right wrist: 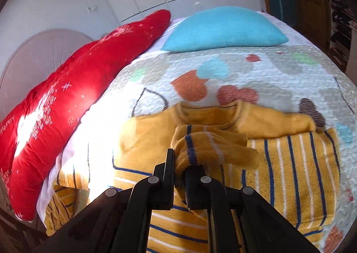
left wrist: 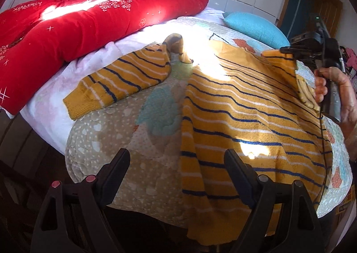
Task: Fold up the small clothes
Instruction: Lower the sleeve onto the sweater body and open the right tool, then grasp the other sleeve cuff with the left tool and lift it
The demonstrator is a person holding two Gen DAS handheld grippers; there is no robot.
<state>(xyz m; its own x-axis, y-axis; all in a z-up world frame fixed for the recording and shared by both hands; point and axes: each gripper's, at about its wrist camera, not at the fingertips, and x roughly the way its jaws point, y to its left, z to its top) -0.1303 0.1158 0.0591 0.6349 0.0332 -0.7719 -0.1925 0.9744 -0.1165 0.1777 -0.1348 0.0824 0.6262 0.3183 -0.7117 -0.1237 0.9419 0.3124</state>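
A small mustard-yellow sweater point(left wrist: 245, 108) with navy and white stripes lies spread on the bed. Its left sleeve point(left wrist: 120, 83) stretches out flat to the left. My left gripper point(left wrist: 177, 159) is open and empty, hovering over the bedspread at the sweater's lower left edge. My right gripper point(right wrist: 179, 171) is shut on the sweater's right sleeve cuff point(right wrist: 209, 148) and holds it lifted over the sweater body point(right wrist: 290, 175). It also shows in the left wrist view point(left wrist: 287, 51), held by a hand at the right, with the sleeve point(left wrist: 281, 61) hanging from it.
The patterned quilted bedspread point(left wrist: 138, 163) covers the bed; its near edge drops off at the bottom. A red quilt point(left wrist: 73, 27) lies along the far left side. A turquoise pillow point(right wrist: 223, 30) lies at the back. White cupboards stand behind.
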